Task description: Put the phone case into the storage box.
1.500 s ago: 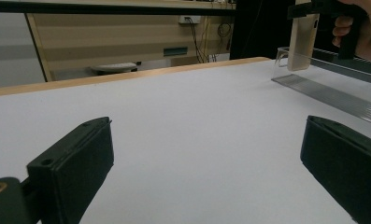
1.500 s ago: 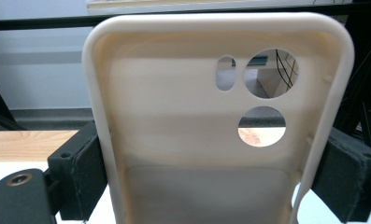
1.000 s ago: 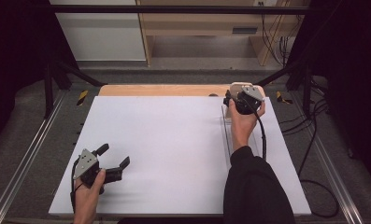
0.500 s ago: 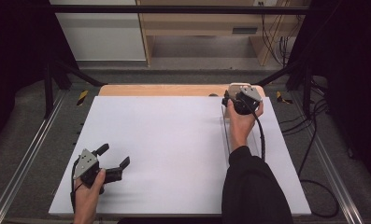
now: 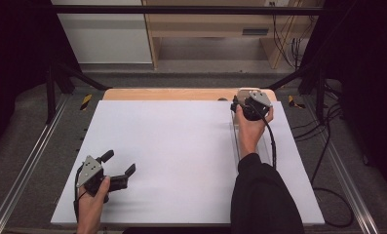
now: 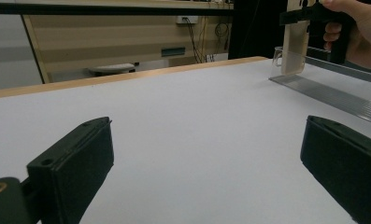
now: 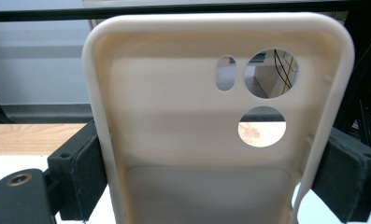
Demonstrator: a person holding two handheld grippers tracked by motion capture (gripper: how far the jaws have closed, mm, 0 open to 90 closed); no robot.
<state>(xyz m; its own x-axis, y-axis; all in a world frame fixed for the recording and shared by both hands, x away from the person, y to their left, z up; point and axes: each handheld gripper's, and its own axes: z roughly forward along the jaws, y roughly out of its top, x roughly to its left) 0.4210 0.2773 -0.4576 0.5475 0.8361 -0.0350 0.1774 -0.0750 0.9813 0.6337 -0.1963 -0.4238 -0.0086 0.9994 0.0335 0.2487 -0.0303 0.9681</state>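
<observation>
**White bench, one case held at the far right**

Wood-fronted cabinets and hanging cables stand behind the bench, whose white top has a strip of bare wood along its far edge. Grey floor and metal rails run down both sides.

At the near left corner I see my left tongs resting low over the white top, held in the left hand. Its jaws are spread wide with nothing between them; in the left gripper view the two black pads sit far apart at the bottom corners, with bare white surface between.

Moving right, the middle of the bench carries nothing I can make out.

At the far right, my right tongs are held up by the right hand, a dark sleeve trailing back toward the near edge. The jaws are pinching a cream phone case by its long edges, one pad on each side. The case stands upright, its open inner face toward the camera, with camera cut-outs near the top. From the left gripper view, the case sits above the end of a clear ribbed strip that lies along the right side of the bench; whether they touch I cannot tell.
</observation>
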